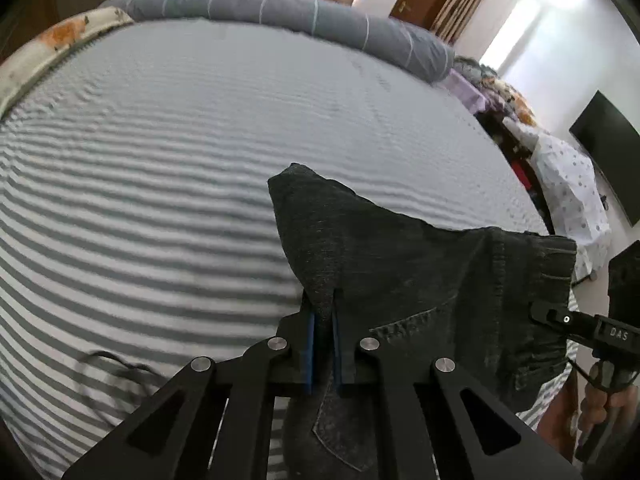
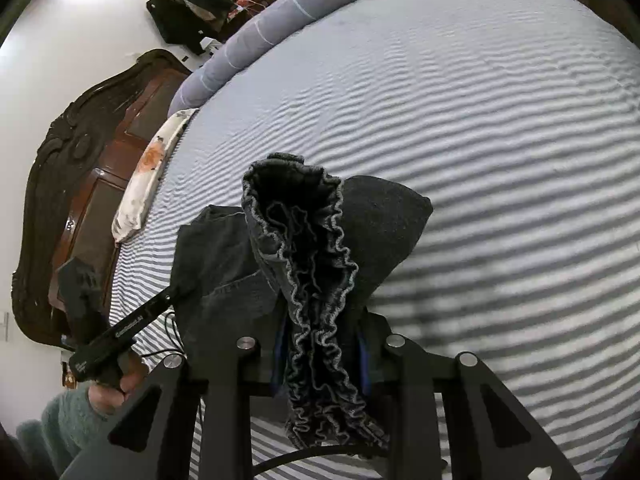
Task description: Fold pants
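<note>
both grippers clamp dark pants, striped bed beneath

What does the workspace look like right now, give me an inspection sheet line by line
Surface: bed under a grey-and-white striped sheet, rippled.
Job's things: dark denim pants held up off the sheet, back pocket showing; ruffled elastic waistband bunched in the right grip.
Clutter: rolled grey blanket along the far edge; floral pillow by the headboard.
Grippers: left tongs shut on pants fabric; right tongs shut on the waistband.
Cables: thin dark cord lying on the sheet.
Surroundings: carved wooden headboard, wall television, piled clothes beside the bed.
</note>
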